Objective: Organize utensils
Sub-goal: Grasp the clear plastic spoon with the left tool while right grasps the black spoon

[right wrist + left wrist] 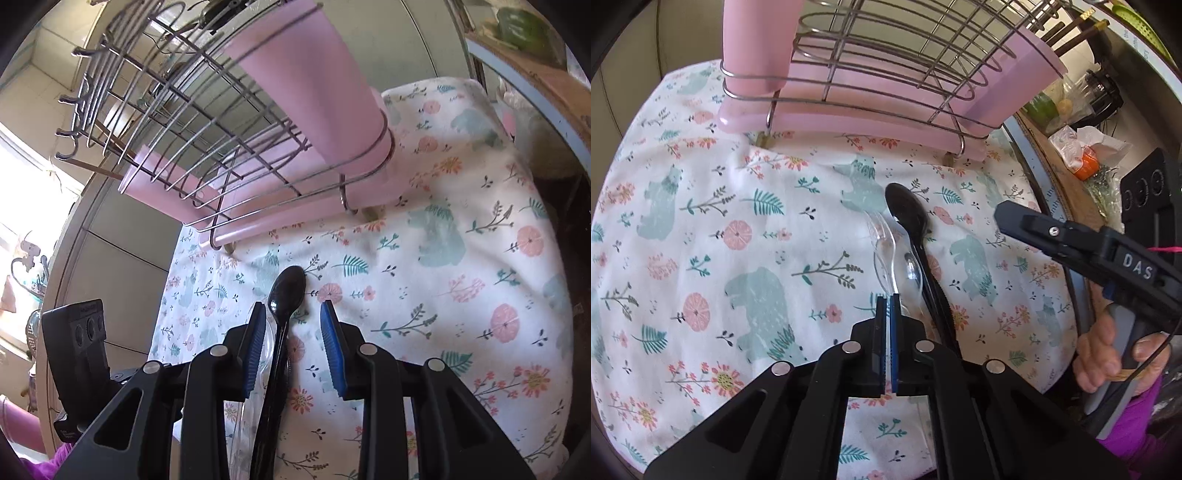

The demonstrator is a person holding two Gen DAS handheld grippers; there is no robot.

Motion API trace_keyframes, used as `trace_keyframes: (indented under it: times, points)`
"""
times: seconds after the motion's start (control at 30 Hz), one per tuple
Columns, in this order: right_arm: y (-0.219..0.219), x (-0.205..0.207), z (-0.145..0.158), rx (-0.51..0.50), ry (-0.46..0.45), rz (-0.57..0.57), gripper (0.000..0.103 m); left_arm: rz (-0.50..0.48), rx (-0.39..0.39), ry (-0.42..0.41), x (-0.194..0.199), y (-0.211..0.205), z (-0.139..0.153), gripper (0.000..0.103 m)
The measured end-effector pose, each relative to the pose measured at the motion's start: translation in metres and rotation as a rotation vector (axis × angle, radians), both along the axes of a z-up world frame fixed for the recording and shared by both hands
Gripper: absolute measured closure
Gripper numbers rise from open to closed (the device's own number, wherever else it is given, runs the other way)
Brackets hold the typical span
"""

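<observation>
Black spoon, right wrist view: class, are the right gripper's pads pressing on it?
No. The black spoon lies between the right gripper's open jaws, untouched on either side.

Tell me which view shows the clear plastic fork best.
The left wrist view: the clear fork lies in plain sight on the cloth beside the black spoon. The right wrist view shows only a faint clear sliver behind its own finger.
</observation>
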State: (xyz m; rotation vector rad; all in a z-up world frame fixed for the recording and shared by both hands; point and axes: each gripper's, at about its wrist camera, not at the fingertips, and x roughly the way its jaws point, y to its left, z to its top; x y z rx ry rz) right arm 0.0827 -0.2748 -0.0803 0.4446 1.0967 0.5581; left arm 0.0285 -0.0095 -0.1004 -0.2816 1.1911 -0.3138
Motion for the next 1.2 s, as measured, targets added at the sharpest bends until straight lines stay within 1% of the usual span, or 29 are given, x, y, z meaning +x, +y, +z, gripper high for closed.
trace_keyframes:
  times: [0.1, 0.17, 0.23, 0.37, 0.43, 0.57, 0.63, 0.7, 0.77, 0.83, 0.9, 1.0, 1.1, 1.2]
  points:
    - [0.005, -0.001, -0.001, -0.008, 0.004, 0.0, 0.072, -0.001, -0.039, 0.045, 0.002, 0.002, -0.003, 0.101]
    - [0.007, -0.001, -0.001, -0.012, 0.005, 0.002, 0.072, -0.001, -0.045, 0.064, 0.004, -0.001, -0.007, 0.095]
    - [0.01, -0.002, -0.002, -0.018, 0.006, 0.006, 0.072, -0.003, -0.048, 0.075, 0.005, -0.002, -0.011, 0.092]
    - [0.016, -0.001, -0.004, -0.032, 0.011, 0.012, 0.072, -0.02, -0.086, 0.062, 0.003, -0.004, -0.016, 0.093]
    - [0.018, 0.0, -0.006, -0.033, 0.015, 0.011, 0.072, -0.014, -0.092, 0.053, 0.001, 0.0, -0.016, 0.098]
    - [0.022, 0.002, -0.012, -0.036, 0.029, 0.017, 0.072, 0.03, -0.069, 0.014, 0.002, 0.008, -0.01, 0.101]
    - [0.024, 0.004, -0.015, -0.029, 0.046, 0.022, 0.072, 0.07, -0.039, -0.022, 0.002, 0.017, -0.002, 0.101]
    - [0.025, 0.006, -0.021, -0.006, 0.079, 0.028, 0.072, 0.107, -0.005, -0.049, 0.0, 0.027, 0.004, 0.101]
    - [0.029, 0.01, -0.029, 0.025, 0.123, 0.033, 0.072, 0.132, 0.027, -0.06, 0.0, 0.035, 0.007, 0.101]
    - [0.034, 0.014, -0.037, 0.029, 0.158, 0.034, 0.074, 0.138, 0.066, -0.065, 0.001, 0.04, 0.007, 0.101]
    - [0.038, 0.017, -0.04, 0.014, 0.17, 0.029, 0.075, 0.133, 0.091, -0.055, 0.002, 0.042, 0.004, 0.101]
    - [0.045, 0.022, -0.037, -0.019, 0.153, 0.014, 0.074, 0.117, 0.107, -0.037, 0.004, 0.048, 0.0, 0.101]
    - [0.059, 0.025, -0.031, -0.105, 0.104, 0.006, 0.073, 0.092, 0.11, -0.02, 0.009, 0.047, -0.002, 0.101]
    - [0.072, 0.026, -0.033, -0.154, 0.104, 0.031, 0.072, 0.07, 0.13, -0.003, 0.017, 0.041, -0.006, 0.101]
